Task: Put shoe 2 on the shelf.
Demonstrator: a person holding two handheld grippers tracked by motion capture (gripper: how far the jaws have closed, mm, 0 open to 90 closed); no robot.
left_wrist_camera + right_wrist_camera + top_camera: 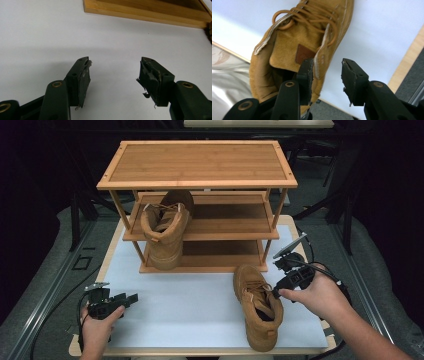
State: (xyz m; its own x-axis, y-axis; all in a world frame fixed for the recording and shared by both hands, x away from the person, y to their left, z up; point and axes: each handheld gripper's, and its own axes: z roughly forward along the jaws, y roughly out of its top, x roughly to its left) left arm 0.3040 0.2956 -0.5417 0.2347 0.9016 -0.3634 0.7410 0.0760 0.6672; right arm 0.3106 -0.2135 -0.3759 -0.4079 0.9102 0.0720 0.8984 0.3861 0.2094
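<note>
A wooden shoe rack [197, 162] stands at the back of the white tabletop [185, 305], with one tan boot [165, 227] on its middle shelf. In front of the rack's right end lies a second tan boot [257, 305]; the right tongs [327, 75] stand open astride its collar, one jaw inside. The left tongs [113, 75], wide open and empty, hover before the rack's left end.

Each black tool [113, 75] has brass-ringed screws, frayed pads [86, 75] and a trailing black cable [45, 317].
</note>
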